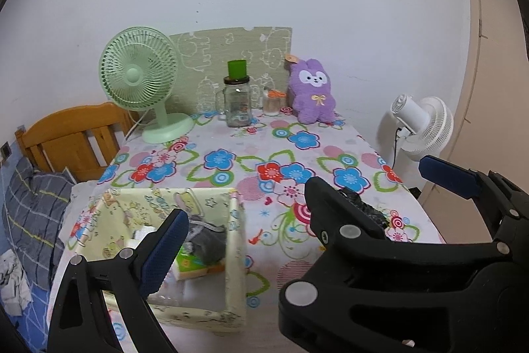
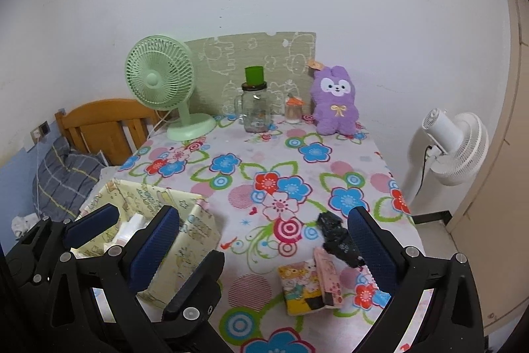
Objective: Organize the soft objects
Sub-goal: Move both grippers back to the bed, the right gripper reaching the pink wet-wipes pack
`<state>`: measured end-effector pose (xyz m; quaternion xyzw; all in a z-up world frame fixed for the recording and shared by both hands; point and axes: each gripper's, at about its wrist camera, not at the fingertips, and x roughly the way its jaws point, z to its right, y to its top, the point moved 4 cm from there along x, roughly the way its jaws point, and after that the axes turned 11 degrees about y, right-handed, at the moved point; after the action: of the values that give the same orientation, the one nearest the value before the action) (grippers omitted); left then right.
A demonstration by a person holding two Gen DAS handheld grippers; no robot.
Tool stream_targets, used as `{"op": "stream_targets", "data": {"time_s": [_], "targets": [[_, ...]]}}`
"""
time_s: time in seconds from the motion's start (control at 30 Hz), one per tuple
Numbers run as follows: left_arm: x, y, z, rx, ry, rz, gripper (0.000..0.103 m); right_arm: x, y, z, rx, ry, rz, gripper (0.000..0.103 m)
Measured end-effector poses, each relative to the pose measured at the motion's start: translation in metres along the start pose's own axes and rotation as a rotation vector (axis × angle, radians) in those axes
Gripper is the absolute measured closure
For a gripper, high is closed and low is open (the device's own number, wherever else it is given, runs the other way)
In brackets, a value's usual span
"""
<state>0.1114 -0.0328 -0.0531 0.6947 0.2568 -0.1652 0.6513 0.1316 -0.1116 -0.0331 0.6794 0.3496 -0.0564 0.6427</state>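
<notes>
The left tool (image 1: 297, 204) hangs with its jaws spread wide and nothing between them, over the near left part of the table (image 1: 330, 151). The right tool (image 2: 264, 230) is likewise wide open and empty, above the near right part. Between the right tool's fingers, on the flowered cloth, lie a crumpled black piece (image 2: 337, 240), a pink packet (image 2: 327, 277) touching it, and a yellow packet (image 2: 301, 290) just beside the pink one. In the left view only the black piece (image 1: 363, 207) shows, partly hidden behind a tool finger. At the near left corner stands an open box (image 1: 236, 253) with a pale printed lining; inside lie a grey cloth (image 1: 206, 240), a green-and-yellow packet (image 1: 191, 265) under it, and something white I cannot make out. Far back by the wall stand a green fan (image 1: 139, 81), a glass jar (image 1: 237, 105) with a green cup (image 1: 236, 68) on top, a small jar (image 1: 272, 103) and a purple plush (image 1: 310, 91), upright. A white fan (image 2: 456, 144) stands right of the table; a bed (image 1: 33, 204) lies left.
</notes>
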Motion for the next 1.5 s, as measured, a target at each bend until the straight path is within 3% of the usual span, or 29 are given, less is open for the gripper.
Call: {"op": "stream_targets", "data": {"time_s": [0.23, 0.83, 1.23, 1.43, 1.5], "targets": [[0.006, -0.009, 0.022, 0.016, -0.027, -0.002, 0.005, -0.002, -0.016, 0.023, 0.035, -0.025, -0.009, 0.0], [0.046, -0.04, 0.07, 0.08, -0.083, -0.139, 0.005, 0.022, -0.054, 0.076, 0.116, -0.065, -0.087, 0.001], [0.08, -0.058, 0.087, 0.112, -0.08, -0.226, 0.005, 0.055, -0.079, 0.101, 0.17, -0.065, -0.187, 0.015], [0.095, -0.065, 0.092, 0.121, -0.082, -0.262, 0.005, 0.07, -0.089, 0.11, 0.207, -0.067, -0.231, 0.025], [0.099, -0.067, 0.093, 0.124, -0.079, -0.274, 0.005, 0.076, -0.093, 0.113, 0.223, -0.061, -0.246, 0.032]]}}
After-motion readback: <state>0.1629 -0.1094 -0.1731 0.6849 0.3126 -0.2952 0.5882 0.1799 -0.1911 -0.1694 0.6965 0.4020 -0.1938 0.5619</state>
